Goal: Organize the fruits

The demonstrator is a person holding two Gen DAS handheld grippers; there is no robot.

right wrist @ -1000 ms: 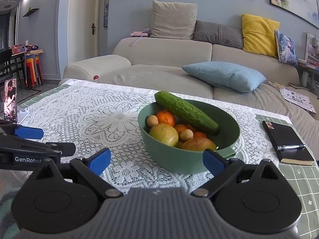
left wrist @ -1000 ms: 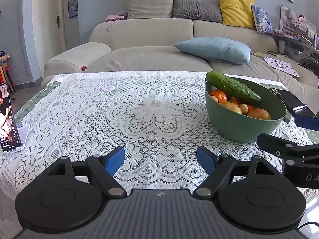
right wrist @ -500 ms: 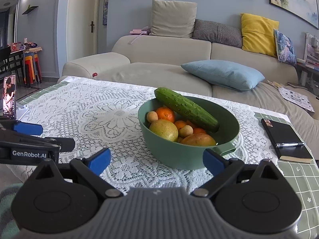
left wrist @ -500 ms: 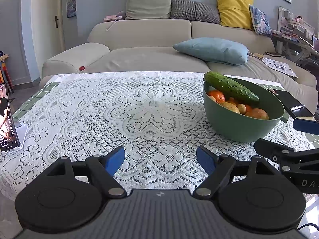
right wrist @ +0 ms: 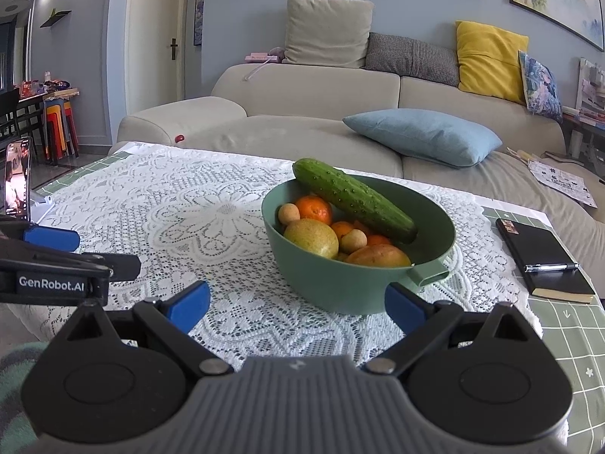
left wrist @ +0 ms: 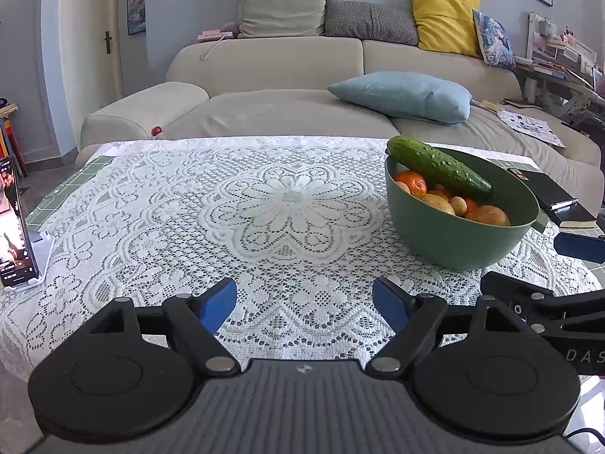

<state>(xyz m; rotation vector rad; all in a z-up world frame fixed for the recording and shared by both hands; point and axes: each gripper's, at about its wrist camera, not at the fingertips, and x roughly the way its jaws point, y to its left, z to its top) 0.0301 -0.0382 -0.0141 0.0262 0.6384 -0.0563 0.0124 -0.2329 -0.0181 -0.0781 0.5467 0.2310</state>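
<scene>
A green bowl (right wrist: 340,283) stands on the lace tablecloth (left wrist: 264,204). It holds a cucumber (right wrist: 351,198) resting across the rim, oranges (right wrist: 314,208), a yellow-green round fruit (right wrist: 312,236), small tan fruits (right wrist: 288,212) and an orange-yellow fruit (right wrist: 378,256). The bowl also shows in the left wrist view (left wrist: 453,238) at the right. My right gripper (right wrist: 298,308) is open and empty, just in front of the bowl. My left gripper (left wrist: 304,302) is open and empty over the near tablecloth, left of the bowl.
A phone on a stand (left wrist: 15,223) is at the table's left edge. A black notebook with a pen (right wrist: 544,261) lies right of the bowl. A beige sofa (left wrist: 283,87) with cushions is behind the table.
Both grippers have drawn back and lifted slightly, so the bowl sits a little farther off. Both stay open. The fruits have not moved.
</scene>
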